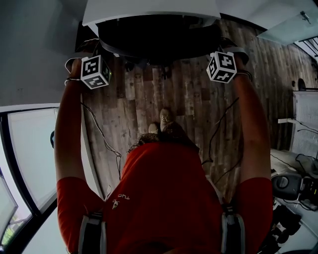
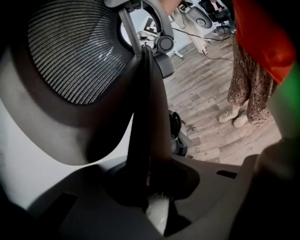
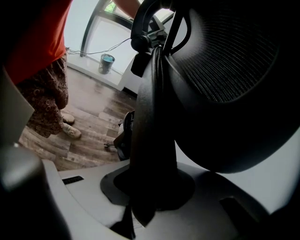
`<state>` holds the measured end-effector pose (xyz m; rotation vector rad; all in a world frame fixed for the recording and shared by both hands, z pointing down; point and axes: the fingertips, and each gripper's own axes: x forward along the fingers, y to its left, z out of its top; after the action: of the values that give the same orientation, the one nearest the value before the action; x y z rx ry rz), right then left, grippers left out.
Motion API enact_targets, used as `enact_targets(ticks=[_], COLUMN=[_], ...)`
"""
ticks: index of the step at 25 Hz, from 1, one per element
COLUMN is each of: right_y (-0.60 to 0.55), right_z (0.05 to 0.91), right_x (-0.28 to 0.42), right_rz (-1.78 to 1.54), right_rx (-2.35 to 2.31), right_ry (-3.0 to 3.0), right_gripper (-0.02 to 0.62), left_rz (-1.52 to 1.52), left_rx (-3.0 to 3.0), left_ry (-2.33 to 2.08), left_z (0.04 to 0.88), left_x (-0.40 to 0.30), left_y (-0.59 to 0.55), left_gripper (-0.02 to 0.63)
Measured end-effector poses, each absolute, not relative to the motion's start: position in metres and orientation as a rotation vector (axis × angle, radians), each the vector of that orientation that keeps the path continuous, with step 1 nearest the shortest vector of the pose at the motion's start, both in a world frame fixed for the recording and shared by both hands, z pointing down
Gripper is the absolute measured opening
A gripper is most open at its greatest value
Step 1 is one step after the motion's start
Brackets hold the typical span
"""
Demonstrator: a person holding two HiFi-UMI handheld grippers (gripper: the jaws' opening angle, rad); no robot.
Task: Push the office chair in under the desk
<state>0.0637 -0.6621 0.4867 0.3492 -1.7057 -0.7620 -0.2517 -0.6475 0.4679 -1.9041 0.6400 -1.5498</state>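
The black office chair (image 1: 159,37) stands at the top of the head view, partly beneath the white desk (image 1: 149,10). Its mesh backrest (image 2: 70,51) fills the left gripper view and also looms in the right gripper view (image 3: 234,70). My left gripper (image 1: 97,52) is shut on the backrest's left edge, whose dark frame (image 2: 145,122) runs up between the jaws. On the other side, my right gripper (image 1: 226,48) is shut on the right frame edge (image 3: 152,131). Both arms reach straight forward. The pads themselves are hidden behind the frame.
Wooden plank floor (image 1: 149,109) with thin cables (image 1: 104,139) trailing across it. My feet (image 1: 164,124) stand just behind the chair. A white panel and dark window frame (image 1: 30,149) lie at the left, and dark equipment (image 1: 293,188) at the right. A teal bucket (image 3: 107,61) stands by the window.
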Motion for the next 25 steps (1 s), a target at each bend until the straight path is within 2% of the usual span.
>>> enact_targets(ticks=[25], right_y=[-0.808], right_z=[0.486], right_x=[0.044], right_rz=[-0.765], right_rx=[0.350], right_ry=[-1.715], right_gripper=[0.078], left_rz=[-1.593], left_rx=[-1.877], left_ry=[0.691], left_z=[0.467], left_x=[-0.272], left_y=[-0.788], left_gripper=[0.087])
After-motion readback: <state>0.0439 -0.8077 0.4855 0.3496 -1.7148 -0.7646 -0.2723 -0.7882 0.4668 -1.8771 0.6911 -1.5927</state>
